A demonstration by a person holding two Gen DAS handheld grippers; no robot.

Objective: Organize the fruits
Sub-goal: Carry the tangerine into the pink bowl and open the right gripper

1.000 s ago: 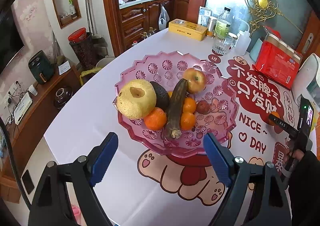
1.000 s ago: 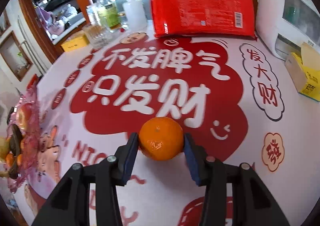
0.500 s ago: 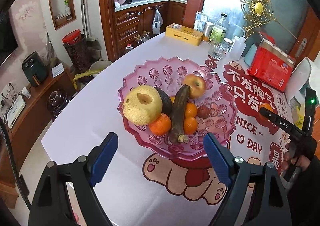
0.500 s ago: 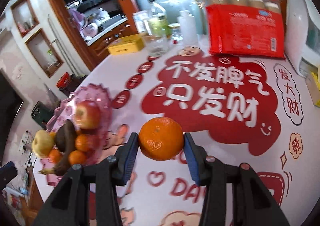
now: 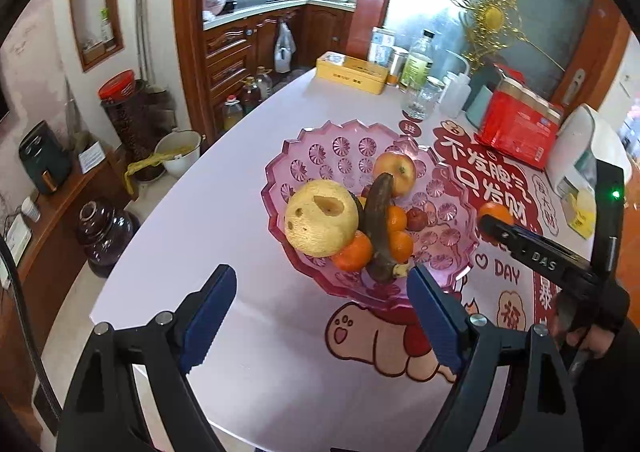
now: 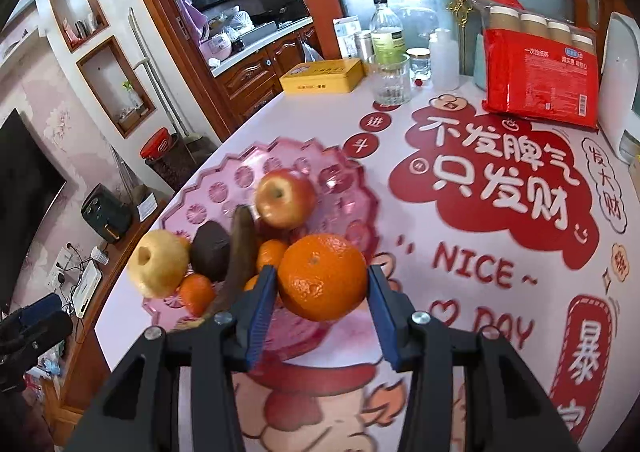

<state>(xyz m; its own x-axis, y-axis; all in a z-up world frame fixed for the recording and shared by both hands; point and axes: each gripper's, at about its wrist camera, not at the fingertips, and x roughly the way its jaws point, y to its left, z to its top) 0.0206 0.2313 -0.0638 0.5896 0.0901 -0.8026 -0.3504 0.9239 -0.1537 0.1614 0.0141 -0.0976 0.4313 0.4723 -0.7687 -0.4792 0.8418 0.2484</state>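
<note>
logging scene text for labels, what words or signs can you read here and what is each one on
"不发脾气 只发财": big red cloud on the tablecloth
"NICE~ DAY": tablecloth, below the cloud
"发大财": small white cloud at the tablecloth's right edge
"DAS": arm of the right gripper
"一次性纸杯": red cup pack; its finer print is too small
Yellow tin: print too blurred to read
</note>
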